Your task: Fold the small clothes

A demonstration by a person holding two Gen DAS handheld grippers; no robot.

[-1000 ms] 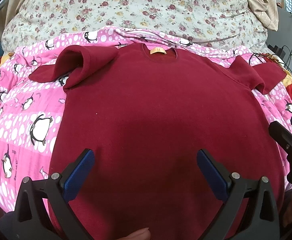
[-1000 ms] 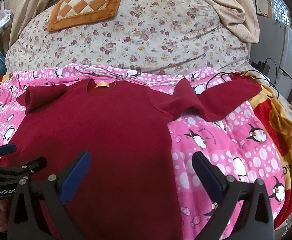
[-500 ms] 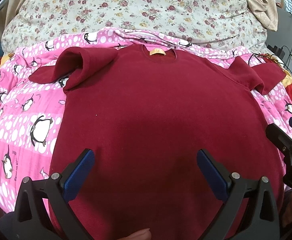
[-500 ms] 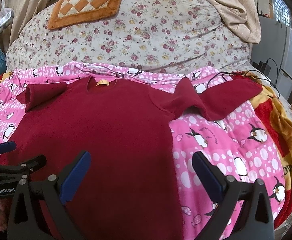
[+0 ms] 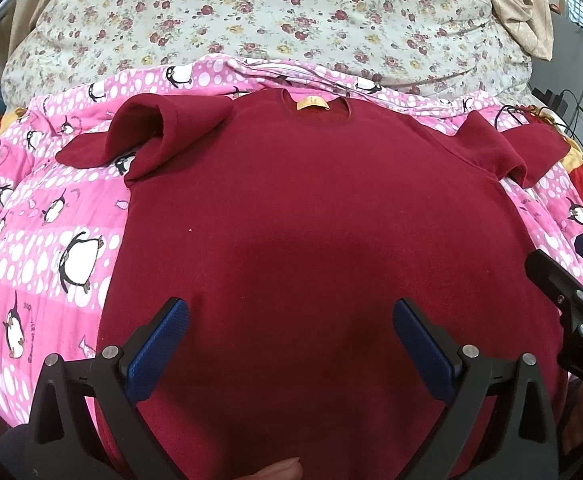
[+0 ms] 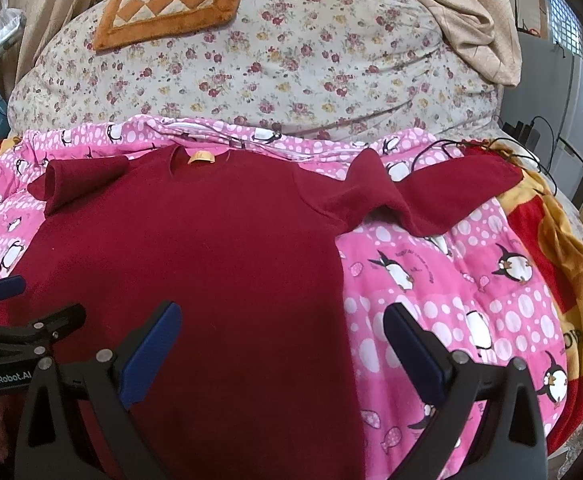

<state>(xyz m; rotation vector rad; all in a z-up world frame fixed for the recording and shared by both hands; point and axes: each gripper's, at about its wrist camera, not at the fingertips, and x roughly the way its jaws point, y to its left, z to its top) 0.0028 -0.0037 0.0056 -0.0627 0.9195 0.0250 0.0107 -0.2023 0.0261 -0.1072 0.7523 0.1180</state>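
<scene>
Floral bedding [image 6: 291, 60] fills the far background, with a checked orange cushion [image 6: 171, 4] on top. Nearer lies a pink penguin-print quilt [image 6: 451, 272], spread across the bed. On the quilt a dark red sweater [image 5: 311, 220] lies flat, neck away from the cameras, tan label [image 5: 312, 103] visible at the collar. Its left sleeve [image 5: 139, 140] is bunched and folded over; its right sleeve [image 6: 431, 196] extends sideways. Left gripper [image 5: 291, 340] hovers over the lower body of the sweater, jaws spread wide, holding nothing. Right gripper [image 6: 281, 344] sits over the sweater's right side edge, jaws likewise wide and empty, one finger above fabric, the other above quilt.
</scene>
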